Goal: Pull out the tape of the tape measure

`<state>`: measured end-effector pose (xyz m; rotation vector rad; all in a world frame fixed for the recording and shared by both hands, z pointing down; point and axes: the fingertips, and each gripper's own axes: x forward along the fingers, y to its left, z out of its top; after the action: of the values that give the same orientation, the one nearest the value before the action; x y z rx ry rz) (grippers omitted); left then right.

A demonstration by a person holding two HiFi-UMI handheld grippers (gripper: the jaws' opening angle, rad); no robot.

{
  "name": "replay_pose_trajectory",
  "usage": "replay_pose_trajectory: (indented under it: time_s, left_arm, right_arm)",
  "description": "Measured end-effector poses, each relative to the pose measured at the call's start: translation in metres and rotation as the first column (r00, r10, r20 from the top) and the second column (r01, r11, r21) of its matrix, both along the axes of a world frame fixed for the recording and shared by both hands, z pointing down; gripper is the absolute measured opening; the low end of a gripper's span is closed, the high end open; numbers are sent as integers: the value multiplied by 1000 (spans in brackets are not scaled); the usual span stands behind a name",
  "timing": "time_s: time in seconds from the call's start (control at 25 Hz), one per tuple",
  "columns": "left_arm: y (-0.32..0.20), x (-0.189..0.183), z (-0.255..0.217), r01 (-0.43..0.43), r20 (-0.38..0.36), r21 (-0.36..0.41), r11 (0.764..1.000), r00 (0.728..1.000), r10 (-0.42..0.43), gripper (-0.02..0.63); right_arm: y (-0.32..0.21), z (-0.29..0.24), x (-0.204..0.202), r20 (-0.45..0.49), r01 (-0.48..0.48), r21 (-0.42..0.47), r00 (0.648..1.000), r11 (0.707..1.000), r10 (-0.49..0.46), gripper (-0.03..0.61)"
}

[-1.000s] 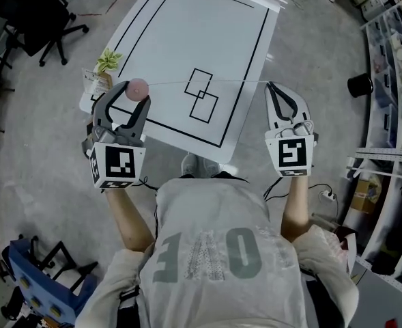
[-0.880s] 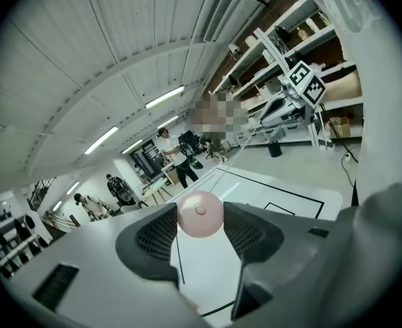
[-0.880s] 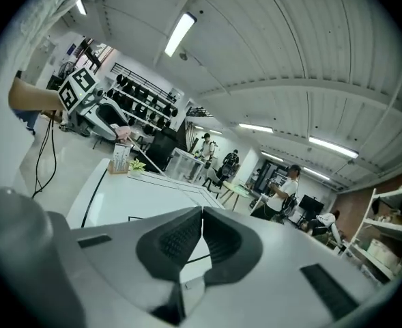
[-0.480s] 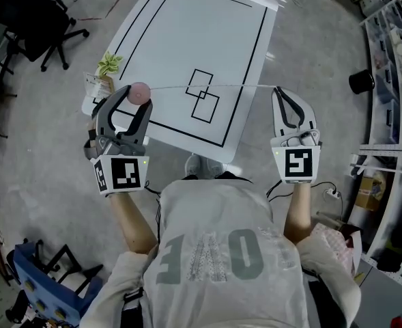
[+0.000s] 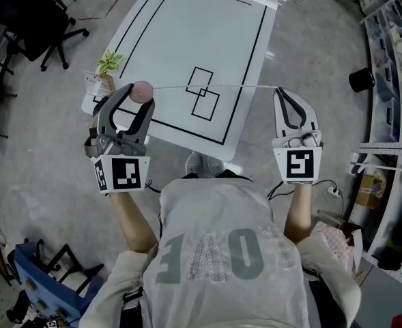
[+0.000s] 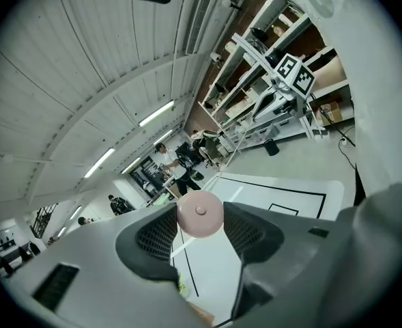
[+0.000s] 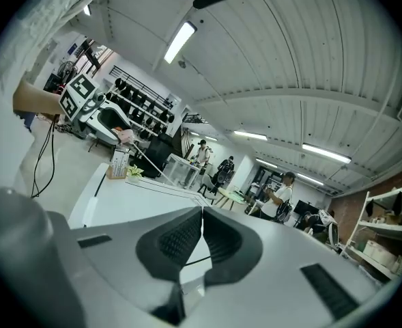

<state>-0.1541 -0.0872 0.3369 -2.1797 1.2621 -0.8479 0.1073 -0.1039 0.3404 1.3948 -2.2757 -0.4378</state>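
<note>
left gripper (image 5: 138, 96) tight around pink tape measure (image 5: 140, 91), right gripper (image 5: 280, 90) closed on its tape (image 5: 235, 85) end

My left tongs (image 5: 136, 98) and right tongs (image 5: 280, 93) are the same make: grey plastic shells that narrow into two curved arms. Each arm is lined with a black pad (image 6: 153, 234) of fine, mesh-like ribbing. At the back of each sits a white cube, the left cube (image 5: 122, 173) and the right cube (image 5: 295, 165), printed with black square markers. A thin dark cable (image 7: 45, 149) hangs from the left one. I wear a light grey short-sleeved T-shirt (image 5: 214, 251) with large darker grey figures across the front, the middle one speckled, and grey shoes (image 5: 199, 162).
</note>
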Motion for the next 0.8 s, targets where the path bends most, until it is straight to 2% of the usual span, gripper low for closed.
replay_pose_trajectory:
  time_s: [0.16, 0.28, 0.44, 0.68, 0.8]
  left_arm:
    - [-1, 0, -2, -7, 2, 7, 1000, 1000, 7, 233]
    - [-2, -1, -3, -8, 9, 10, 1000, 1000, 7, 233]
    - [-3, -1, -2, -14, 12, 11, 1000, 1000, 14, 232]
    - [-4, -1, 3, -11, 6, 1, 1000, 1000, 11, 232]
    - [-3, 0, 6, -14, 1, -4, 1000, 1000, 14, 232]
  right_arm:
    - [3, -1, 3, -5, -3, 5, 1000, 1000, 3, 34]
    - [4, -4, 2, -32, 26, 41, 999, 999, -25, 34]
    - [5, 1, 7, -5, -14, 1, 1000, 1000, 14, 33]
    - [4, 1, 7, -39, 13, 22, 999, 1000, -12, 34]
    - [5, 6, 11, -18, -14, -7, 1000, 1000, 14, 32]
